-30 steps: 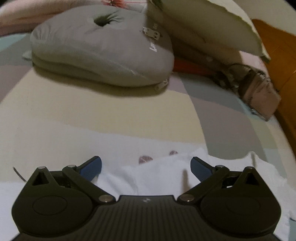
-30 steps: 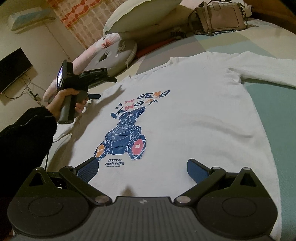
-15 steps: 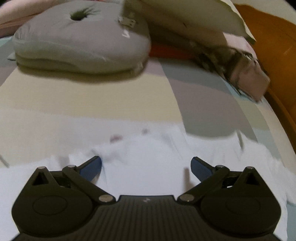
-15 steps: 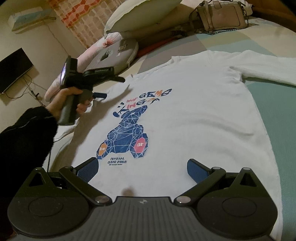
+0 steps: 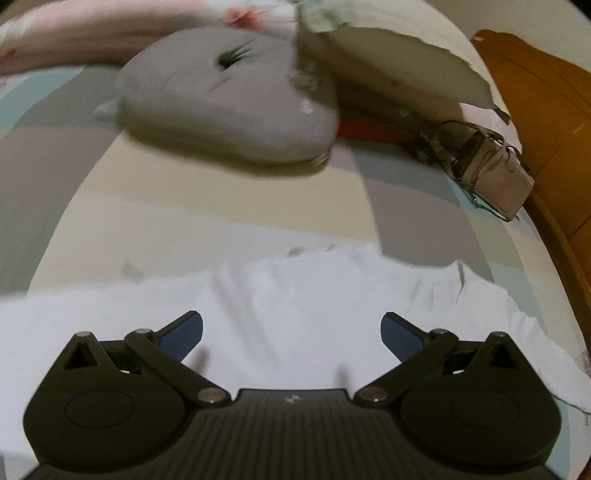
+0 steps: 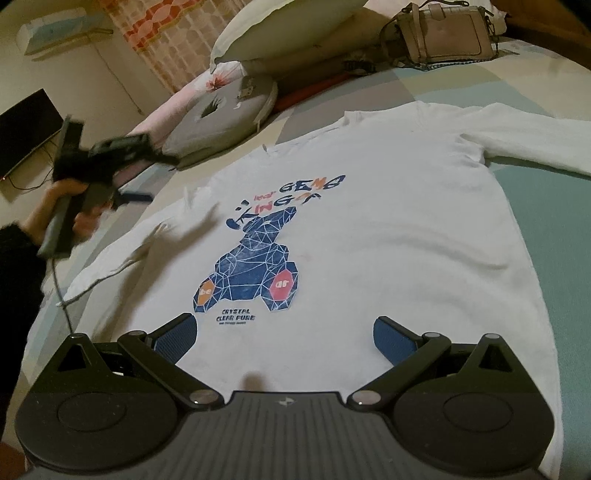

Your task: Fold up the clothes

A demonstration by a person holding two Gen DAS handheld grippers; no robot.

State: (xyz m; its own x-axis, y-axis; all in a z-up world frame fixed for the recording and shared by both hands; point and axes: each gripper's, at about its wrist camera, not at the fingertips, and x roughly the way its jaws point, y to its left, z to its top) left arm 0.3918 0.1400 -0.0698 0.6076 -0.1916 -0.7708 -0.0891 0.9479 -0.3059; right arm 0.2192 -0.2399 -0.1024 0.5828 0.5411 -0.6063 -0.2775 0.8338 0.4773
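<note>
A white long-sleeved shirt with a blue bear print lies spread flat on the bed, front up. My right gripper is open low over the shirt's hem, nothing between its blue pads. My left gripper is open above the shirt near one sleeve and shoulder; from the right wrist view it appears blurred at the far left, held by a hand in a dark sleeve. The right sleeve stretches out to the side.
A round grey cushion and pale pillows lie at the head of the bed, a beige handbag beside them. A wooden bed frame runs along the right. A dark screen hangs on the left wall. A cable trails off the bed.
The left gripper has swung up and away to the left, off the shirt's collar side, and is blurred with motion. The right gripper has stayed over the hem.
</note>
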